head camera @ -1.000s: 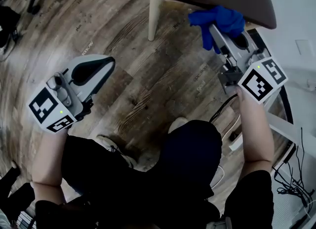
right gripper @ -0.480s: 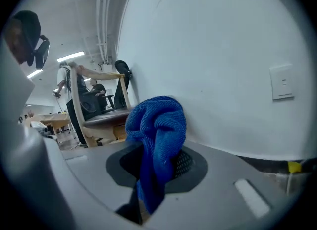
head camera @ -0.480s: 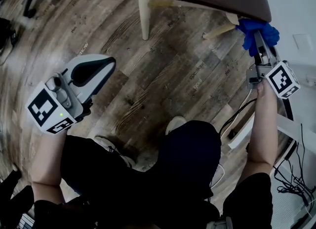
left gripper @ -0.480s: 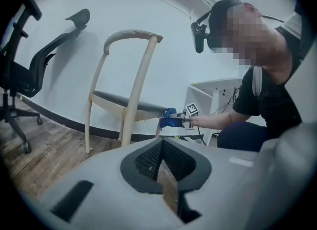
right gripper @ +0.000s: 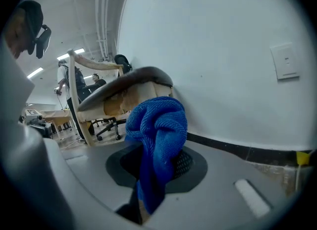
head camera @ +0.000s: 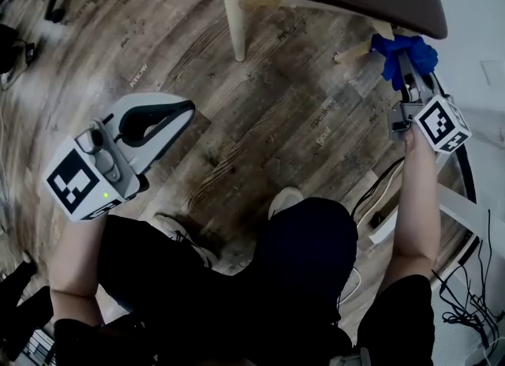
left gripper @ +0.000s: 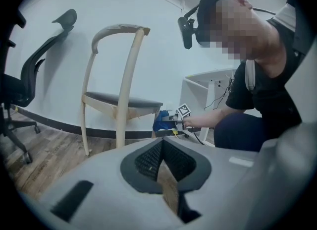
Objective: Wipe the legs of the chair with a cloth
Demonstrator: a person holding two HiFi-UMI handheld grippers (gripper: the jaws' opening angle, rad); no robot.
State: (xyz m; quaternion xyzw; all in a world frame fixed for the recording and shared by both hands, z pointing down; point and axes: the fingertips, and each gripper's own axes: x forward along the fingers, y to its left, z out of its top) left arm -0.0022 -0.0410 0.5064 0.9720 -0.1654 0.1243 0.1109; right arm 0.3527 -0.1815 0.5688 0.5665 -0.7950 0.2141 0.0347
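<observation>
Far right, beside the wall, the right gripper (head camera: 405, 79) pinches the blue cloth (head camera: 401, 50) at a chair leg (head camera: 353, 51); left gripper (head camera: 186, 109) closed, empty.

Black office chair (left gripper: 22, 83), wood floor (head camera: 260, 120), cables (head camera: 465, 293), wall switch (right gripper: 286, 61)

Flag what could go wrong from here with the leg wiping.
The cloth is bunched in the right tongs, gripped only by a narrow part, so rubbing the chair leg might tug it loose. Cables lie on the floor close by and could snag the tongs.
</observation>
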